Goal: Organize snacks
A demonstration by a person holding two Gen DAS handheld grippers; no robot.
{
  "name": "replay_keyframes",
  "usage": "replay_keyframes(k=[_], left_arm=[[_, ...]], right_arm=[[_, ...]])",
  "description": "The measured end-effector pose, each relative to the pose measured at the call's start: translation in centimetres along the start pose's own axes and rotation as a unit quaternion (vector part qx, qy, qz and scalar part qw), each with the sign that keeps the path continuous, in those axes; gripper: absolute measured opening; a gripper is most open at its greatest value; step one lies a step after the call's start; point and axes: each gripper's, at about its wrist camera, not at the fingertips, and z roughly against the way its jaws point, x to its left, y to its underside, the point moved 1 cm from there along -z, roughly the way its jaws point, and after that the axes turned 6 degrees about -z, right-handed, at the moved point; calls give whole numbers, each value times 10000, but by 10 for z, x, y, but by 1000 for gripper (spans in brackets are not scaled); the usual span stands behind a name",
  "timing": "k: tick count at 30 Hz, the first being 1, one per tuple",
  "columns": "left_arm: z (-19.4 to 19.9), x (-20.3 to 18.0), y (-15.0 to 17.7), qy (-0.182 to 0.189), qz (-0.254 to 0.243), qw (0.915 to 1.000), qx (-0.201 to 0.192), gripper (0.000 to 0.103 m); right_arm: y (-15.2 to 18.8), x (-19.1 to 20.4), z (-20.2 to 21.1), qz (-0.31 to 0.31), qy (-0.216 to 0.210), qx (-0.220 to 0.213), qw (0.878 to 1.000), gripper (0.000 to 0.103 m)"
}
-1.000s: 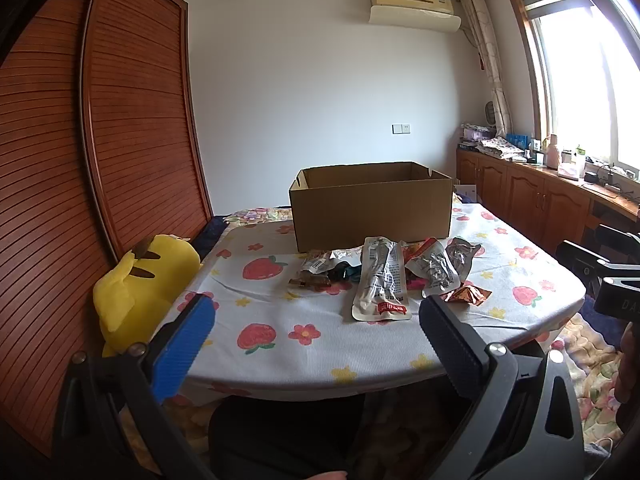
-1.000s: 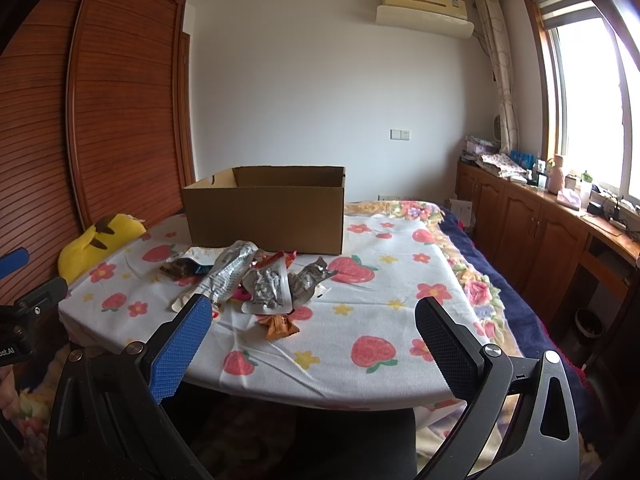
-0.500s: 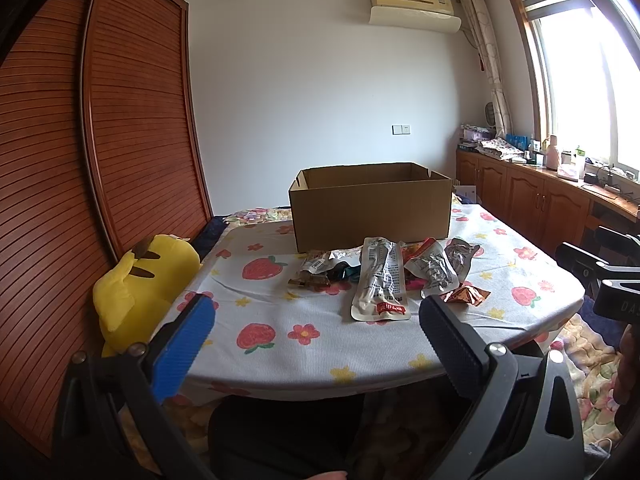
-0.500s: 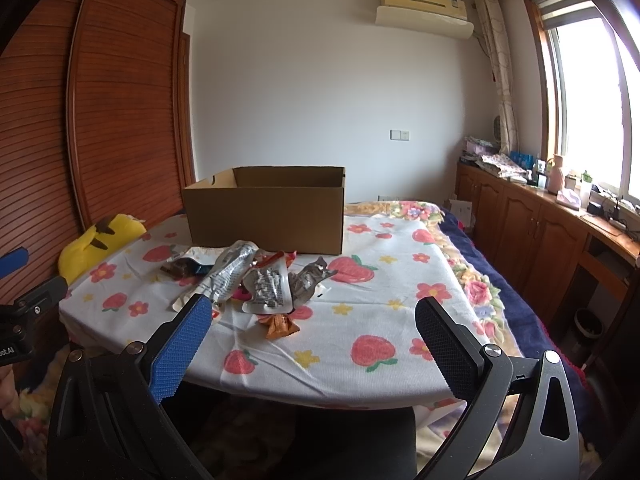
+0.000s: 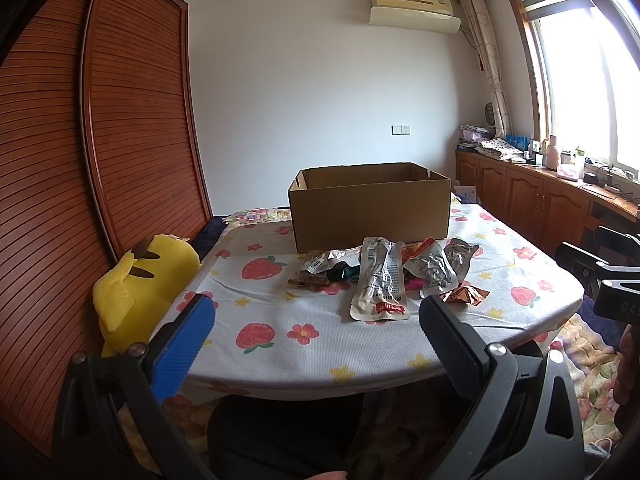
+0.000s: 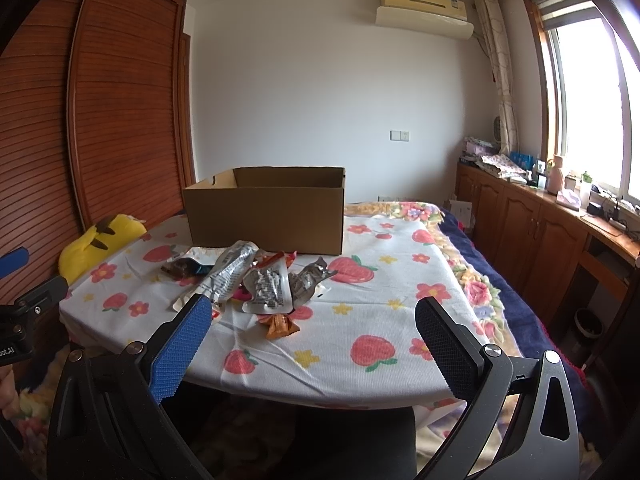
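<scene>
Both our grippers hang short of the table's near edge, jaws wide apart and holding nothing: the left gripper (image 5: 316,334) and the right gripper (image 6: 314,330). Past them, snack packets (image 5: 380,280) lie heaped on the strawberry tablecloth (image 5: 280,320). Behind the heap stands an open cardboard box (image 5: 368,208).

We are in a home bedroom: a slatted wooden wardrobe (image 5: 100,160) fills the left of the frame, an air conditioner (image 5: 414,8) hangs at upper right beside a curtained window (image 5: 580,80), low wooden cabinets (image 6: 528,224) run below it, and a floral bedspread (image 6: 460,264) lies at centre right.
</scene>
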Motion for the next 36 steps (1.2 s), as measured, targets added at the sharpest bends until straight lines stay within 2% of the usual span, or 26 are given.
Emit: replay_keyframes(k=[12,23,28,36], left_arm=[[-16,-2,6,56,-88,9998,170,103],[-68,-1,-1,377,-241,9977,504,103],[-92,-2,-2,549,-247,9957,710,103],[-131,-1,-3,797,-148,9914,1030,103]], right_arm=[[4,-4,-9,-12,-135,191,9997,103],[23,3,-75,308,-589,917,9936,100],[22,7,-106,432,-934,1290,9863,94],[19,5,-150,519,-1218,1819,9744,73]])
